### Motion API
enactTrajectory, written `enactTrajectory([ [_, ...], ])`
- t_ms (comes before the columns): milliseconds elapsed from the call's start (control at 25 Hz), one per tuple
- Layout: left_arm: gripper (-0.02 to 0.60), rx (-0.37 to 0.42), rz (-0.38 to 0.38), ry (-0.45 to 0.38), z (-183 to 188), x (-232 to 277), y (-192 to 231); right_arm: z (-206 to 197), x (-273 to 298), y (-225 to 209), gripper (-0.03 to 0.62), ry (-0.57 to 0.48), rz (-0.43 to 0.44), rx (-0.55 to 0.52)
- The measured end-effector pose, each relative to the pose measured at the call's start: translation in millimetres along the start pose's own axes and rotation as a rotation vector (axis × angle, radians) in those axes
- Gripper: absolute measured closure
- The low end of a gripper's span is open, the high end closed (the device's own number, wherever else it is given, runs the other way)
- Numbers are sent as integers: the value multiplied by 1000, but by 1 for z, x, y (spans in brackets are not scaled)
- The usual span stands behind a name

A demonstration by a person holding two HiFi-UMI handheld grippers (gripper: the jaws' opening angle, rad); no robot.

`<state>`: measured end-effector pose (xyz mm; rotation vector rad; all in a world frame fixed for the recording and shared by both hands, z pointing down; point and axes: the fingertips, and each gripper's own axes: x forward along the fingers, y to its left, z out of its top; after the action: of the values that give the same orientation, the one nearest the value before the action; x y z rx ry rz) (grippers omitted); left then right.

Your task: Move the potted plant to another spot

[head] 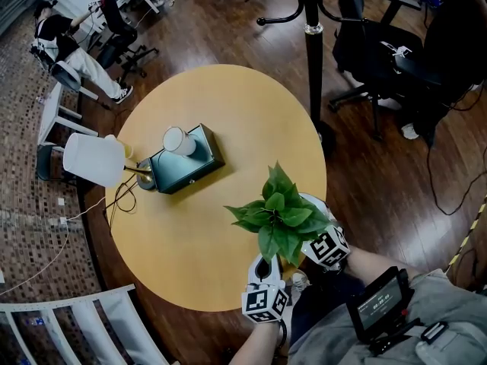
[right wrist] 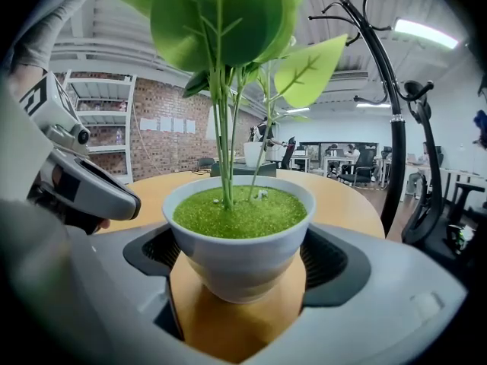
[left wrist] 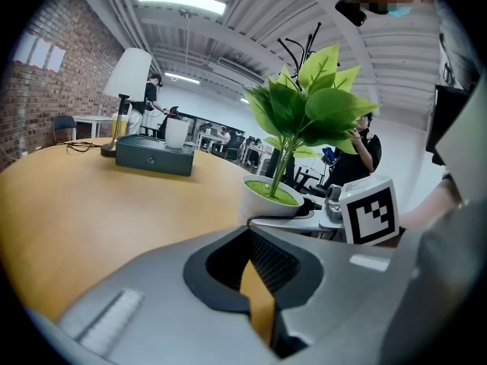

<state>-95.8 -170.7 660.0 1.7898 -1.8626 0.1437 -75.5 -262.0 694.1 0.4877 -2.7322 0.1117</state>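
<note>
The potted plant has broad green leaves in a white pot topped with green moss. It stands at the near right edge of the round yellow table. My right gripper is shut on the pot, with a black pad pressing each side. In the left gripper view the pot is just ahead to the right. My left gripper lies low over the table's near edge, left of the pot, shut on nothing.
A dark green box with a white cup on it sits mid-table, beside a white-shaded lamp. A black coat stand and office chairs are beyond the table. A person sits far left.
</note>
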Motion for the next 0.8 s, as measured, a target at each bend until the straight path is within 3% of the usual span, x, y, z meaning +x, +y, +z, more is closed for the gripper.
enactTrajectory([
  [600, 580, 16, 8, -35, 5, -7, -2, 9, -5, 9, 100, -40, 24, 1],
  [800, 580, 23, 19, -71, 21, -20, -2, 39, -15, 16, 98, -67, 35, -22],
])
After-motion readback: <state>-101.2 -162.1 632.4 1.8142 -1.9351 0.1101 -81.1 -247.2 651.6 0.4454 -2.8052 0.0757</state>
